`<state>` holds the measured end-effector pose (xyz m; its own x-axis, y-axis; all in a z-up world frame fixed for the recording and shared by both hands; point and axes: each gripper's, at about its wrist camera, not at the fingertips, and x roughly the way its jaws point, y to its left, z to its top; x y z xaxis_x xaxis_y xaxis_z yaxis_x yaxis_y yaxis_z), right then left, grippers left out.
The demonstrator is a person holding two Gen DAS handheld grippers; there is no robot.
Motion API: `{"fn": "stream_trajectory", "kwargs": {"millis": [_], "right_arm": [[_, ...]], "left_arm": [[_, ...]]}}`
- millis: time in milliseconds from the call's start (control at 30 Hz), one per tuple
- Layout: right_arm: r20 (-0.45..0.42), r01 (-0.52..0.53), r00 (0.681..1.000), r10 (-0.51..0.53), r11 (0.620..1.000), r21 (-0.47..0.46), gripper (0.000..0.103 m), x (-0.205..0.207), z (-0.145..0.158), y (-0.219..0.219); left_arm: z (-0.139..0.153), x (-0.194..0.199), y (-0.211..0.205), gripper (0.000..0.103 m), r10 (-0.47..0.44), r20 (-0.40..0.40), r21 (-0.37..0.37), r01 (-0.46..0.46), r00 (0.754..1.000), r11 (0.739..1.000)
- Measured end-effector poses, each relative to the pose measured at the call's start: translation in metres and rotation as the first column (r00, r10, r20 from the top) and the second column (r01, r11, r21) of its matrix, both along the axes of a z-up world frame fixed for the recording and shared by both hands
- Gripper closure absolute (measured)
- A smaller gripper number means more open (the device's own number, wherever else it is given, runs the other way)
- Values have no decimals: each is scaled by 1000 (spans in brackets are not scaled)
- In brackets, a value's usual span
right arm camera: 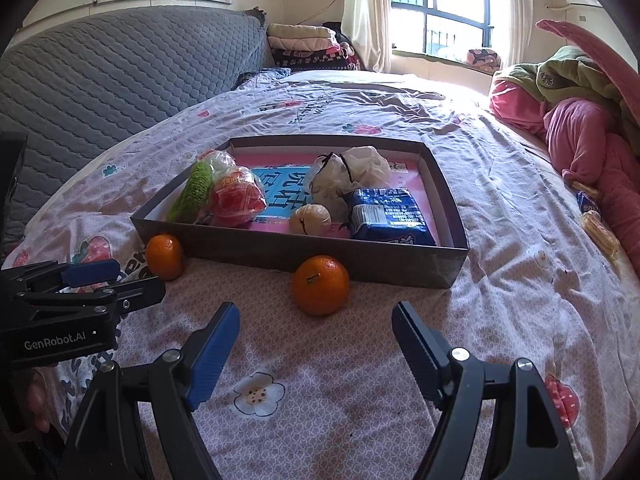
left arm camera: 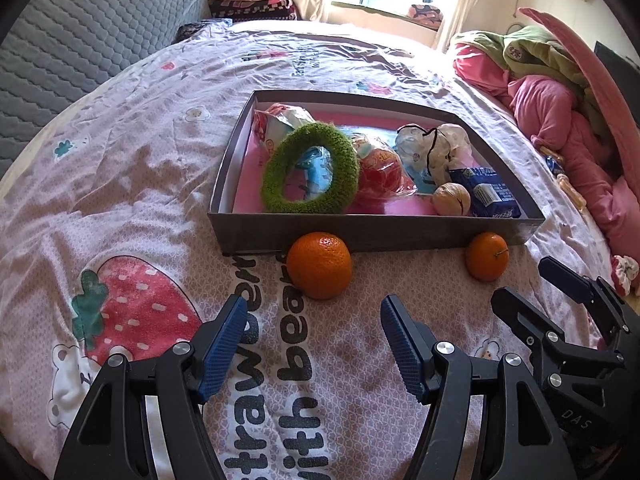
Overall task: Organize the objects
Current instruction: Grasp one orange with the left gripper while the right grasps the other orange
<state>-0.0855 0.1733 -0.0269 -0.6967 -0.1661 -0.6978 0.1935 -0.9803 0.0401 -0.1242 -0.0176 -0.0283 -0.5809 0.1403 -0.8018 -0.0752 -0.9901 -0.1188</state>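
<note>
Two oranges sitting on bedsheet, against near wall of box (left arm camera: 360, 236), not yet inside. Left gripper (left arm camera: 312, 344) hanging open, empty; bigger orange (left arm camera: 319, 265) lying at 12 o'clock, just ahead. Right gripper (right arm camera: 316, 354) gaping too, empty; stemmed orange (right arm camera: 320, 285) at its 12. Each hand nearer its own fruit.

Home bedroom, bed (left arm camera: 120, 184) under strawberry-print quilt, curtained window (right arm camera: 440, 12), folded blankets (right arm camera: 308, 46)
</note>
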Motion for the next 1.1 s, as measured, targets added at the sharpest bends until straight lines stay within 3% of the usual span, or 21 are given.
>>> {"fn": "stream_trajectory", "kwargs": {"millis": [1100], "right_arm": [[21,16,1000,-16,999,38,25,-28,-11,-4]], "left_arm": [[-17,-33,0,32,3,9,30,-3,1000,1000]]}}
